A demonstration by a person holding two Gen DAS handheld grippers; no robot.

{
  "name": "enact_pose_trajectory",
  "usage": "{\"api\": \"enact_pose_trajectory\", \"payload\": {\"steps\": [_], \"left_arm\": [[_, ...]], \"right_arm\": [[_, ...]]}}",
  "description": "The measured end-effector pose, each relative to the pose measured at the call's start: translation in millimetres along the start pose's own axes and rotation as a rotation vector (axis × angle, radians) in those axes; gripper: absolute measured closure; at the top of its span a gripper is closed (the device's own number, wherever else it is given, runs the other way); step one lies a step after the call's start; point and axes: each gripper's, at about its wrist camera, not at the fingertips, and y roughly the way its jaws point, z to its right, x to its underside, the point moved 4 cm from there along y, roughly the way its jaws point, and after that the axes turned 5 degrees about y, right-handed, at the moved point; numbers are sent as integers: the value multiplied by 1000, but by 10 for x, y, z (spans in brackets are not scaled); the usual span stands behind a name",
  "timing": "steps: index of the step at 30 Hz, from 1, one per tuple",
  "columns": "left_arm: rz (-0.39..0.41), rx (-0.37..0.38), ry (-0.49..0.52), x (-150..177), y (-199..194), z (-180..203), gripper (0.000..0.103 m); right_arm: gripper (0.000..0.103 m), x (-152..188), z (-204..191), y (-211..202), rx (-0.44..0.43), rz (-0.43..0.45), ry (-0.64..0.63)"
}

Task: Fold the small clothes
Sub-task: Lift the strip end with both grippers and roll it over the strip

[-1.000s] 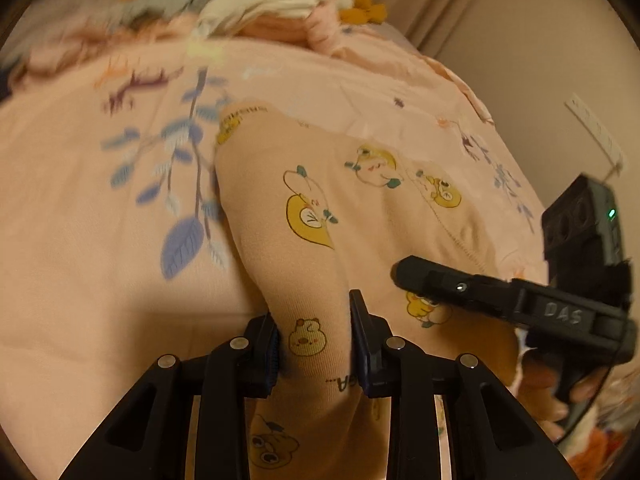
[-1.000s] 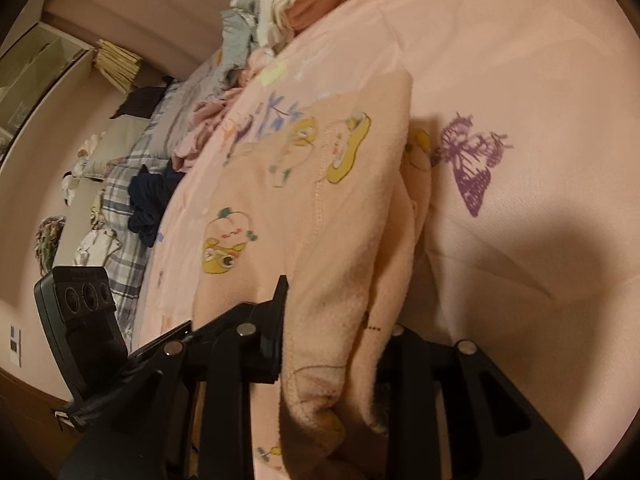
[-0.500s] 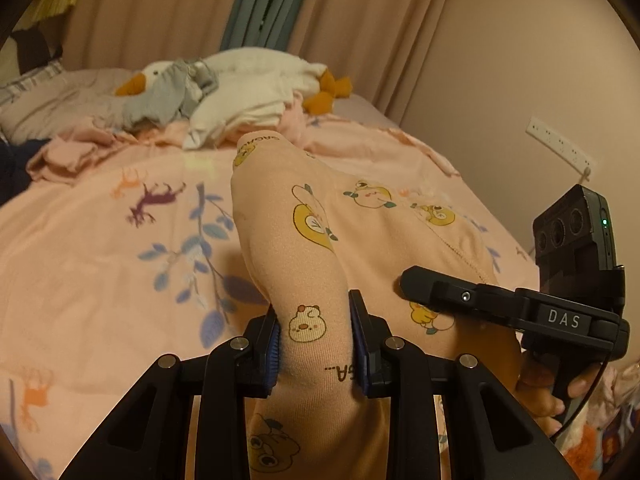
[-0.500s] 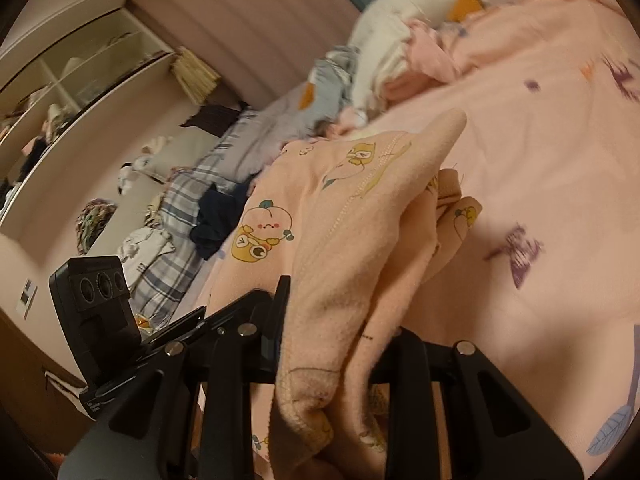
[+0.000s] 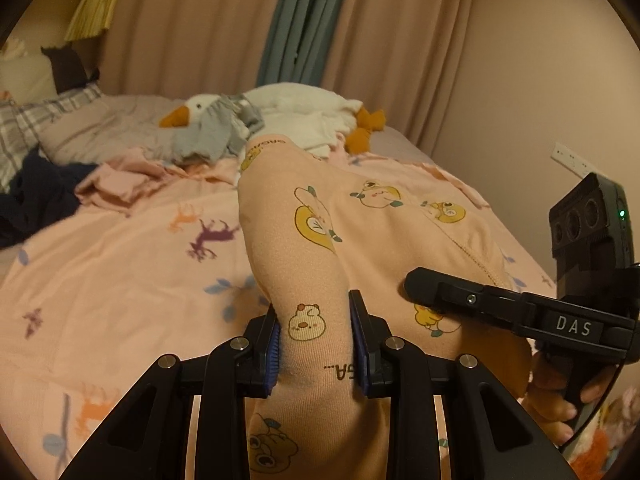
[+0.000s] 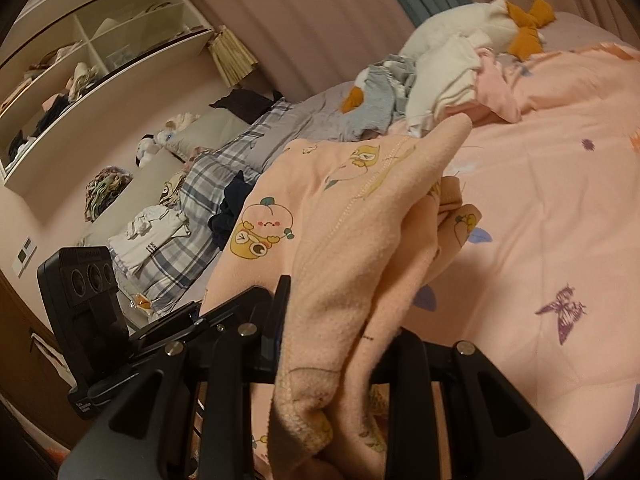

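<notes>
Two grippers hold one garment at this moment, and we describe it from the fingers outward. Our left gripper (image 5: 316, 346) is clamped on a narrow band of the peach printed garment (image 5: 360, 232), its blue pads pressed against both sides of the fabric. Our right gripper (image 6: 340, 344) is closed on a thick bunched edge of the same garment (image 6: 344, 240), with cloth spilling over and below the fingers. Compared with one second ago, both tools have risen: the wrist views then looked down onto the pink bedspread (image 5: 120, 280), and now they look across it toward the curtains (image 5: 200, 32). The garment has therefore left the bed surface near the fingers and hangs stretched ahead of them. We judge this as the lift before a fold; the right-hand bunching may prevent a flat lay. Farther ahead lie a plush goose (image 5: 280, 116) and loose clothes (image 5: 120, 184).
</notes>
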Motion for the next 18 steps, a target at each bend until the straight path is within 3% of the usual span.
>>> {"api": "enact_pose_trajectory", "payload": {"steps": [10,18], "left_arm": [[39,-4,-74,-80,-181,-284,74],[34,37,-139,-103,-84,-544,74]], "right_arm": [[76,-99,-278,190,-14,-20,-46],[76,-155,-372,417,12,-41,-73]]}}
